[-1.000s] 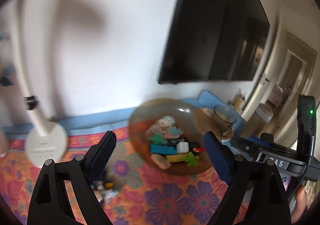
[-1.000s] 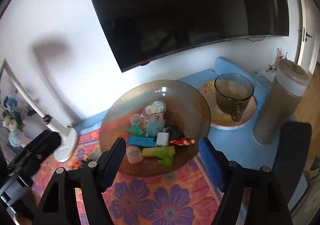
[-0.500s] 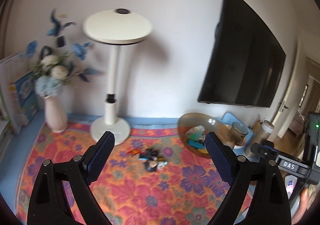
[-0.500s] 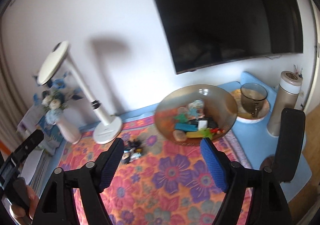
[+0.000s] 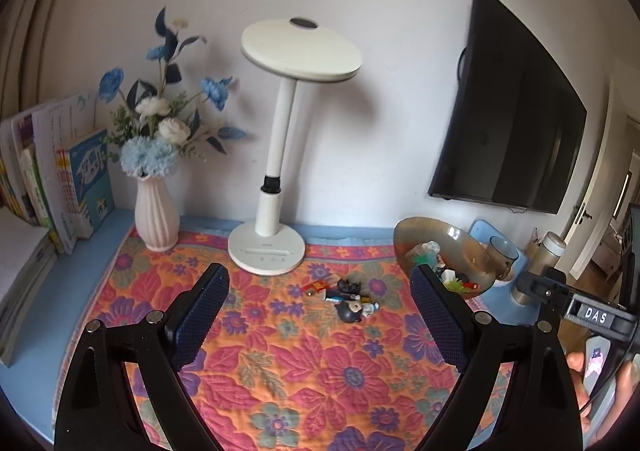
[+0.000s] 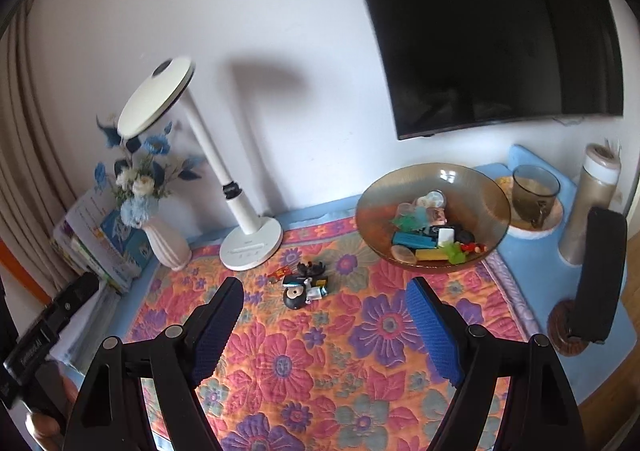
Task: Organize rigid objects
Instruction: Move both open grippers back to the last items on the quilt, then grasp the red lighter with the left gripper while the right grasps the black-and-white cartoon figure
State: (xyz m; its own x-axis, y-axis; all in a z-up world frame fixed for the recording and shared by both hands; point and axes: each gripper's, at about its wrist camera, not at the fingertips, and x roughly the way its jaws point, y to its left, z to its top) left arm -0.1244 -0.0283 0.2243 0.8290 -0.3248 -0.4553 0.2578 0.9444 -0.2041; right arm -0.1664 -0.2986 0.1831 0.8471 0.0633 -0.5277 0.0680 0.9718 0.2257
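A small pile of toys lies on the flowered mat, in front of the lamp base; it also shows in the right wrist view. A brown glass bowl at the right holds several small rigid objects; it shows in the left wrist view too. My left gripper is open and empty, held above the mat short of the pile. My right gripper is open and empty, also short of the pile, with the bowl beyond its right finger.
A white desk lamp stands at the back. A vase of blue flowers and books are at the left. A glass cup, a tall flask and a phone stand stand at the right. A TV hangs on the wall.
Both grippers have pulled back and up from the bowl. The view has widened to take in the lamp, vase and toy pile. Both stay open and empty.
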